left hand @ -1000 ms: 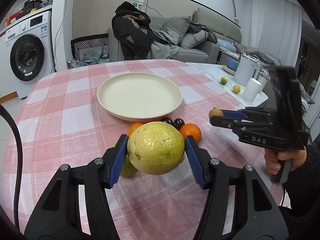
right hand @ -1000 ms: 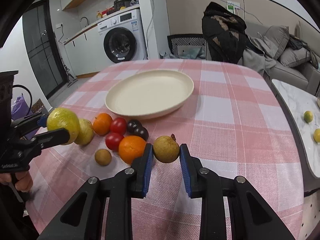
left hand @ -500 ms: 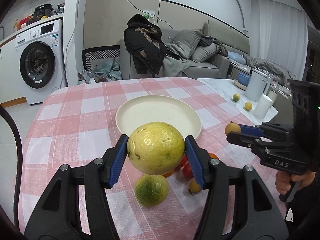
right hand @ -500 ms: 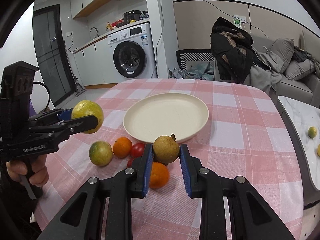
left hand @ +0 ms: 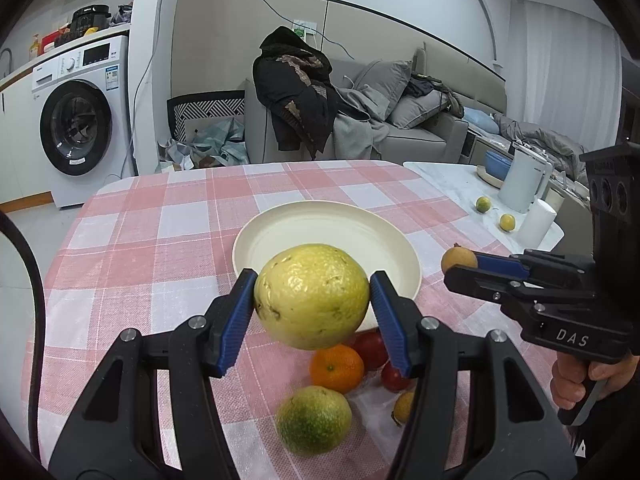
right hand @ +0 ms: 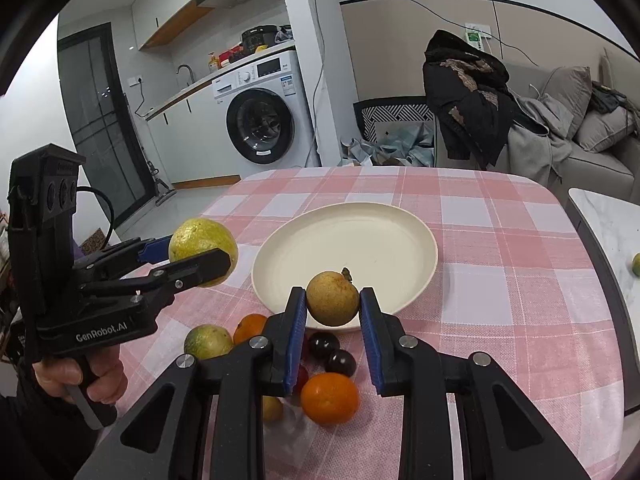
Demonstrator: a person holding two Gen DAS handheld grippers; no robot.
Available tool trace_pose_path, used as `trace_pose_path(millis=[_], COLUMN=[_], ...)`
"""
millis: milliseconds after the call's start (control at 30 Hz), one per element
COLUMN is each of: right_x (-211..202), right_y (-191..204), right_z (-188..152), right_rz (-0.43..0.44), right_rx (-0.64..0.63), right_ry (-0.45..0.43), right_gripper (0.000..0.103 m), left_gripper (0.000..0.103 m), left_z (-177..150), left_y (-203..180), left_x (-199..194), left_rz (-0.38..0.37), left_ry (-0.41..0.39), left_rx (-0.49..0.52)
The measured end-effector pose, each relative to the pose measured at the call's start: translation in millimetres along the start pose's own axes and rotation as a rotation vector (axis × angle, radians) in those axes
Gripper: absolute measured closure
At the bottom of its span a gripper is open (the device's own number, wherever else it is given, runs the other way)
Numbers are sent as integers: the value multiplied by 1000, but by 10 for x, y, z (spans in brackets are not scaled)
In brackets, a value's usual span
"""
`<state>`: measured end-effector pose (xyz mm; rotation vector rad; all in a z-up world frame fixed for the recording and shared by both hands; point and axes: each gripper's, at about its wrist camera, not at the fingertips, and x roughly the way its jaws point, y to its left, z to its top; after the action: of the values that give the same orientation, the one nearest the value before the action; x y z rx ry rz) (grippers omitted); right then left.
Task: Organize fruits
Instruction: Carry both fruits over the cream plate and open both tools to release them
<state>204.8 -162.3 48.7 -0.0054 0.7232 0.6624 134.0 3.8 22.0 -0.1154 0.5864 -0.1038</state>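
Ahead: plate (left hand: pixel 326 248) lies just beyond both tools; left tool (left hand: pixel 312 300) clamps large yellow fruit (left hand: pixel 312 296), right tool (right hand: pixel 333 306) clamps small brown fruit (right hand: pixel 332 299), both raised off table (left hand: pixel 140 248).

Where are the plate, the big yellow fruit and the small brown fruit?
plate (right hand: pixel 352 236), right wrist view, bare middle.
big yellow fruit (left hand: pixel 312 296), left wrist view, front skin.
small brown fruit (right hand: pixel 332 298), right wrist view, front skin.

Readable markings: two, both on your gripper bodies.
Your right gripper (left hand: pixel 460 266) carries "DAS" in pale letters on its black housing, seen from the left wrist. Your left gripper (right hand: pixel 188 258) reads "GenRobot.AI" along its side. Washing machine (right hand: pixel 260 112) panel labels are too small to read.
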Motion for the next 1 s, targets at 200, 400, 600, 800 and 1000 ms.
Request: trace_pose_path(millis=[200, 400, 600, 800, 1000], right_x=[133, 292, 456, 590, 648], right_y=[-80, -173, -242, -247, -260], right_z=[42, 34, 34, 3, -11], right_rz=[-8, -28, -34, -33, -38], right_rx=[45, 79, 82, 68, 64], right_ry=[-2, -3, 36, 77, 94], right_gripper=[75, 75, 75, 75, 75], left_gripper=[48, 48, 48, 48, 48], left_z=[55, 71, 36, -4, -52], left_y=[37, 25, -16, -11, -8], left_x=[182, 323, 479, 582, 621], left_rz=[-23, -17, 29, 49, 61], left_ry=[-13, -31, -17, 0, 10], left_rx=[-23, -20, 7, 10, 19])
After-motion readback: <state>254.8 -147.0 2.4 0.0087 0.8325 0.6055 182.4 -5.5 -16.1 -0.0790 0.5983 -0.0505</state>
